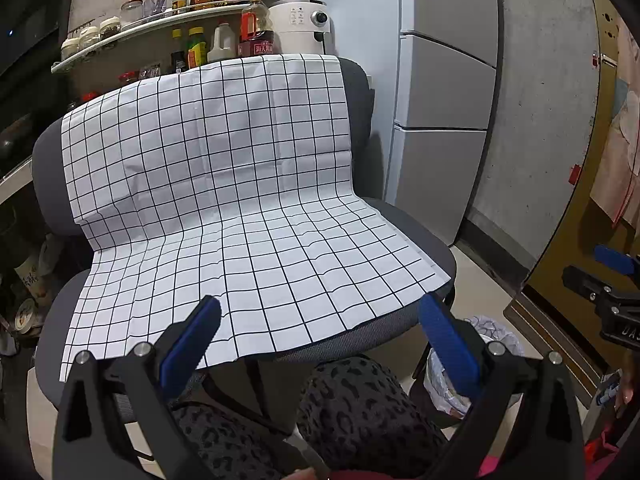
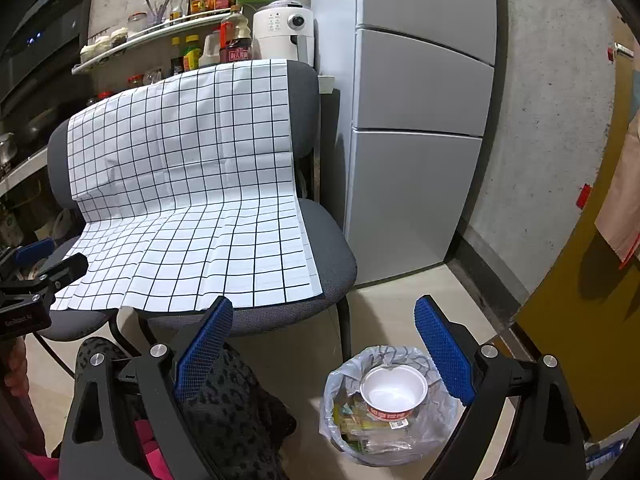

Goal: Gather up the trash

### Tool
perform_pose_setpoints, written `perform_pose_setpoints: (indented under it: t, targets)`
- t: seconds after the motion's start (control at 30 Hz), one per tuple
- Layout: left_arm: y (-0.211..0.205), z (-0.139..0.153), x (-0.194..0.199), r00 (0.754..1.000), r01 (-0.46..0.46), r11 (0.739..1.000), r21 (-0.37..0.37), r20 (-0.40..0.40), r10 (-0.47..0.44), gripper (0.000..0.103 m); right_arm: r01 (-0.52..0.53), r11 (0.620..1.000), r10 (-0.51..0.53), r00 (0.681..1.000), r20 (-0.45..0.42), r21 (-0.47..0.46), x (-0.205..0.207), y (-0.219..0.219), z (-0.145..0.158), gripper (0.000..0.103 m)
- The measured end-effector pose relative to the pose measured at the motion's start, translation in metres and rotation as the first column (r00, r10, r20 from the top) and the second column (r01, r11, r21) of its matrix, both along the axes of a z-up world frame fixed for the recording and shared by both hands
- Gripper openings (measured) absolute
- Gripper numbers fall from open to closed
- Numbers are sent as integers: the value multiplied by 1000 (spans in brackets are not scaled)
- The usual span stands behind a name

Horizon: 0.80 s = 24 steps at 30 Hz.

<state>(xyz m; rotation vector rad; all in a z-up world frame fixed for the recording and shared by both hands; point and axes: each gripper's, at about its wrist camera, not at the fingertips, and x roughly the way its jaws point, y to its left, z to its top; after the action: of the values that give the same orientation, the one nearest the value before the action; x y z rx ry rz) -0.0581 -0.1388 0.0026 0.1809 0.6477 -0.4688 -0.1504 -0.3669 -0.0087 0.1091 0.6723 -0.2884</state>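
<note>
A trash bin lined with a clear bag [image 2: 390, 408] stands on the floor right of the chair. A white and red instant-noodle bowl [image 2: 394, 392] lies on top of wrappers inside it. My right gripper [image 2: 324, 312] is open and empty, above the floor just left of the bin. My left gripper [image 1: 320, 312] is open and empty over the front edge of the chair seat. The bin [image 1: 452, 376] is partly hidden behind a finger in the left wrist view. No trash shows on the checked cloth [image 1: 224, 200].
A grey chair [image 2: 332, 260] draped with the checked cloth [image 2: 192, 184] stands before a shelf of bottles [image 1: 224, 40]. A grey fridge [image 2: 424, 120] stands to the right. A brown door [image 2: 580, 320] is at far right. My leopard-print legs [image 1: 352, 408] are below.
</note>
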Motion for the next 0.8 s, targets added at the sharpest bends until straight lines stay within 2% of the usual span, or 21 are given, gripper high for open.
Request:
perform_pose_setpoints:
  t: [0.8]
  targets:
    - [1,1,0,1000,1,1000,1,0,-1,96,6,1000,-6,1000,-6,10,1,2,-5,91]
